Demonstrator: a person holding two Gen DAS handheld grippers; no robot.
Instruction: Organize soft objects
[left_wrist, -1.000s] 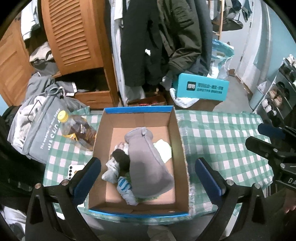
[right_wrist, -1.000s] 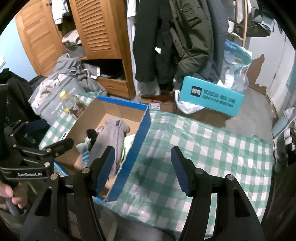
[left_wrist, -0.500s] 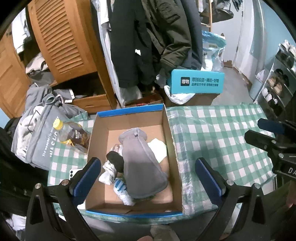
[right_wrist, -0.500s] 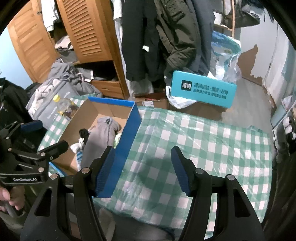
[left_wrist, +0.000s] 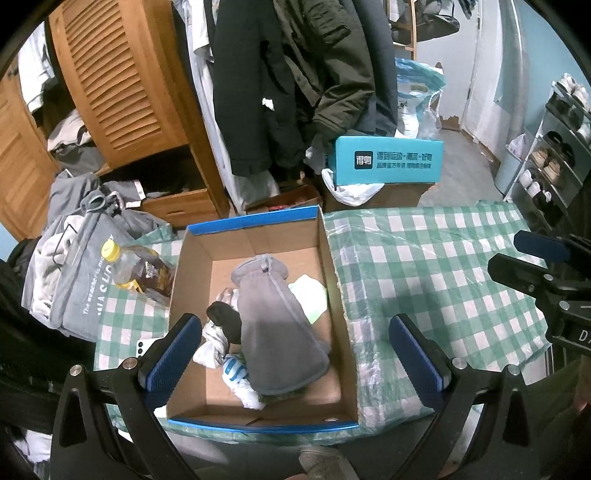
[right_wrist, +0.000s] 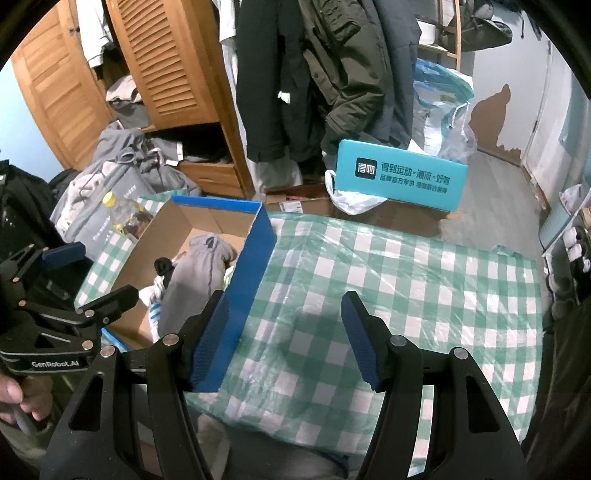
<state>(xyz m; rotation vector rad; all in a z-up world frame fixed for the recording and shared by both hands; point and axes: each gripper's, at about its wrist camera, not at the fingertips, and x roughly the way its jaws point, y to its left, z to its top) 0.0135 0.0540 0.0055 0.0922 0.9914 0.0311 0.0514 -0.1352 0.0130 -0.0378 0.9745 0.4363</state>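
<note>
A blue-rimmed cardboard box (left_wrist: 332, 273) stands on the left part of the green-checked table (left_wrist: 424, 266). Inside lie a grey fleece garment (left_wrist: 277, 325), a black sock (left_wrist: 225, 317), a white and pale green cloth (left_wrist: 310, 291) and white and blue striped socks (left_wrist: 232, 369). My left gripper (left_wrist: 295, 365) is open and empty, held above the box's near end. My right gripper (right_wrist: 284, 339) is open and empty above the bare tablecloth (right_wrist: 388, 288), just right of the box wall (right_wrist: 243, 295). The grey garment (right_wrist: 192, 280) shows in the right wrist view too.
A bottle with a yellow cap (left_wrist: 136, 269) and a white phone (left_wrist: 142, 347) lie left of the box. A grey bag (left_wrist: 74, 273) sits at the table's left edge. A teal box (left_wrist: 388, 158), hanging coats (left_wrist: 295, 74) and a wooden wardrobe (left_wrist: 122, 85) stand behind the table.
Both grippers have drawn back and up from the table, so the box and table look smaller and farther. Both stay open and empty. The box's contents have not moved.
</note>
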